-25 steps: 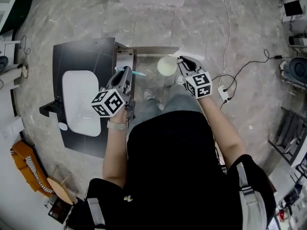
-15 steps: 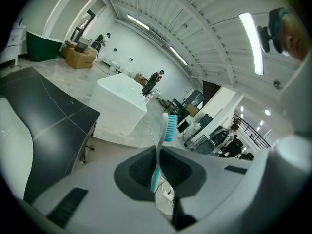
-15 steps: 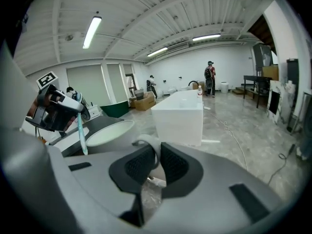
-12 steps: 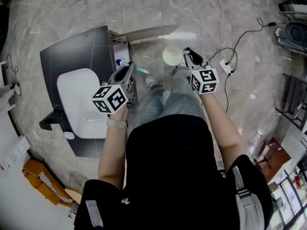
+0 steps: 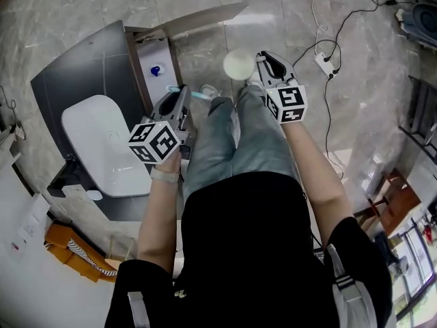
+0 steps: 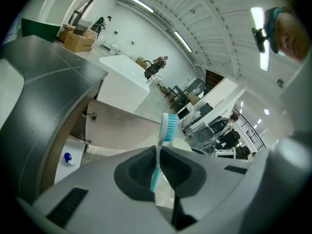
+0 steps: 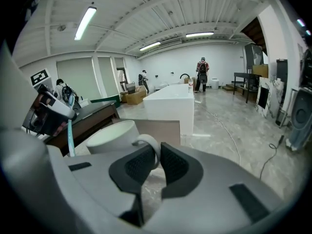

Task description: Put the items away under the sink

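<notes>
My left gripper (image 5: pixel 179 96) (image 6: pixel 157 165) is shut on a teal and white toothbrush (image 5: pixel 194 93) (image 6: pixel 161 145), whose bristle head sticks out past the jaws. My right gripper (image 5: pixel 261 61) (image 7: pixel 157 162) is shut on the handle of a white mug (image 5: pixel 237 64) (image 7: pixel 113 135). Both hang above the floor in front of the dark vanity (image 5: pixel 95 67) with the white sink (image 5: pixel 106 142). The cabinet door (image 5: pixel 194 20) (image 6: pixel 124 130) under it stands open. The white shelf (image 5: pixel 156 59) inside holds a small blue thing (image 5: pixel 156 70) (image 6: pixel 68 157).
A person's legs in jeans (image 5: pixel 235 135) are below the grippers. A power strip and cables (image 5: pixel 322 59) lie on the marble floor at the right. A white block (image 7: pixel 170 104) stands further back, with people beyond it. An orange bag (image 5: pixel 68 251) is at the lower left.
Both grippers have come down toward the floor with toothbrush and mug in them. The head view has shifted, so the open cabinet and its shelf now show more fully.
</notes>
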